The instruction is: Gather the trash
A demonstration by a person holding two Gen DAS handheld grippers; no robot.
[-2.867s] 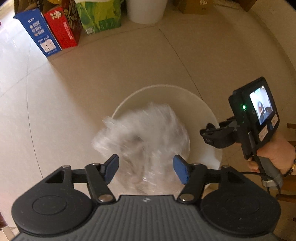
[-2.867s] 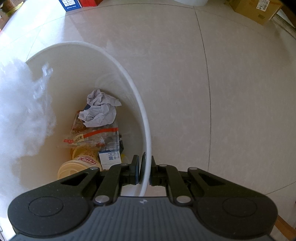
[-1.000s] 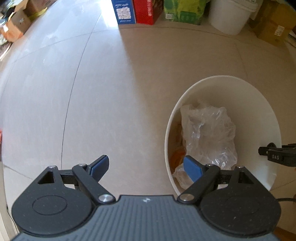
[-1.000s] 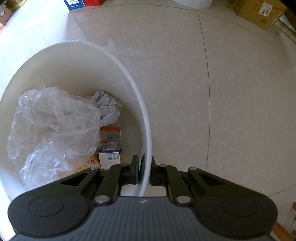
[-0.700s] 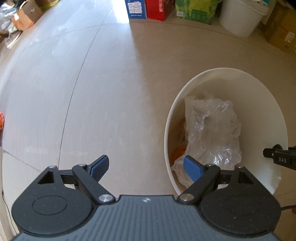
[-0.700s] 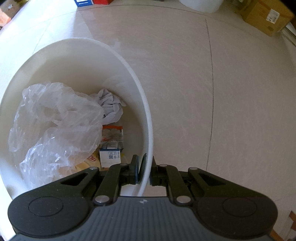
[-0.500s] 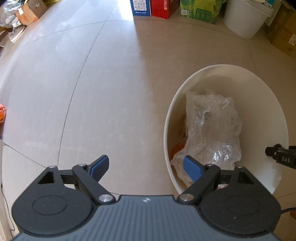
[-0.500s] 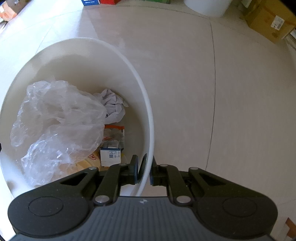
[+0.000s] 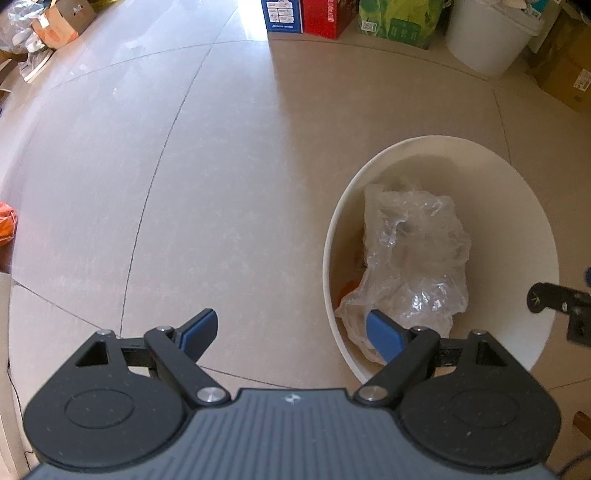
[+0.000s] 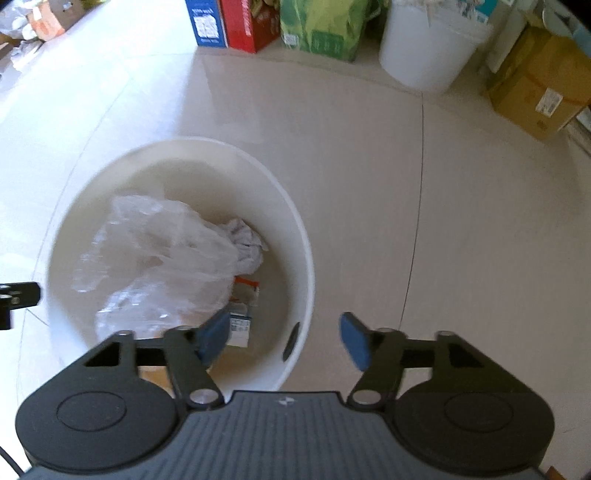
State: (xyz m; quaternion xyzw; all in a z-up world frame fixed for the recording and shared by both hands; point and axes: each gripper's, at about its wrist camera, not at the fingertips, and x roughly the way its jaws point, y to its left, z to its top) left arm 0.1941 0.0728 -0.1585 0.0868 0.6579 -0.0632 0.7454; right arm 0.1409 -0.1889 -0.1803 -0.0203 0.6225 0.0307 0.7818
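Both grippers point down at the floor. The left gripper [image 9: 290, 332] hangs over bare tile beside the white bin [image 9: 541, 229], its jaws wide apart with nothing between them; its right blue pad shows in front of the bin's near rim. The right gripper [image 10: 280, 338] is above the bin's near edge. Its jaws are opening, the rim stands in the gap between the pads, and neither pad presses on it.

The floor [image 9: 207, 177] is of large pale tiles, sunlit at the far left. Along the far wall stand a blue carton [image 10: 205, 22], a red carton [image 10: 251, 24], a green bag [image 10: 325, 29], a white bucket [image 10: 430, 51] and a brown cardboard box [image 10: 535, 96]. An orange thing [image 9: 6, 227] lies at the left edge in the left wrist view.

The crumpled clear plastic bag [image 10: 159, 258] lies inside the bin, on top of crumpled paper [image 10: 245, 245] and small packets [image 10: 240, 325].

One second ago the right jaws were clamped on the bin's rim; now they have let it go and the bin looks further below that camera. Nearly three seconds ago the plastic bag was falling at the bin's mouth; now it rests inside.
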